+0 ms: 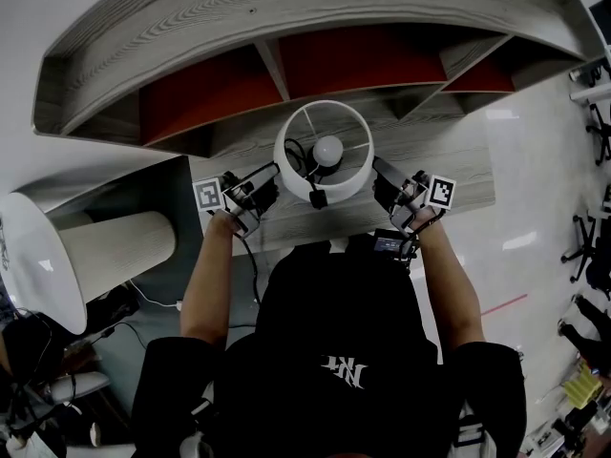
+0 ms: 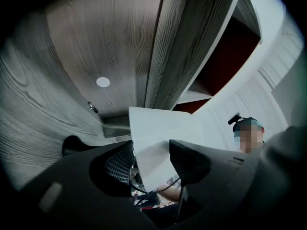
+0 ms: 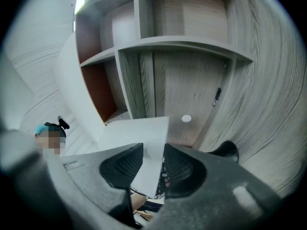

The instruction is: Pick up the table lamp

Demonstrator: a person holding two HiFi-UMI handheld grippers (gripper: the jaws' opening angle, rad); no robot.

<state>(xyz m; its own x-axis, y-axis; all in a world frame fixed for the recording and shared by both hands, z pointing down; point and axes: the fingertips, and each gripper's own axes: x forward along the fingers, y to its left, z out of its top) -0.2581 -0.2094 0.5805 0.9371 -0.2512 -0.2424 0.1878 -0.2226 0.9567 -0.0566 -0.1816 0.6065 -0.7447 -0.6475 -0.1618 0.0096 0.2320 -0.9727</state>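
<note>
Table lamp: we find it in the middle of the scene, over the desk's near edge just beyond the person's chest; its foot is hidden under the shade.
Shade: a white drum, smooth and thin-walled. From above we look into it, at thin wire spokes and a round, frosted bulb.
Cord: black, looping out over the shade's near rim with a small black block on it.
Left gripper: at the shade's left rim. We see the white wall fill the gap between its dark ribbed pads, so it is pinched on the shade at a fairly wide opening.
Right gripper: at the shade's right rim, likewise clamped on the sheet-like wall, one jaw either side.
Marker cubes: white with black squares, one on the outer side of each gripper.
Desk: pale grey wood grain, flat.
Shelf unit: beyond the lamp, the same grey grain, with a curved top, upright dividers and matt red back panels.
Ribbed cylinder: cream and finely fluted, far left, joined to a smooth white disc.
Shirt: black, short-sleeved.
</note>
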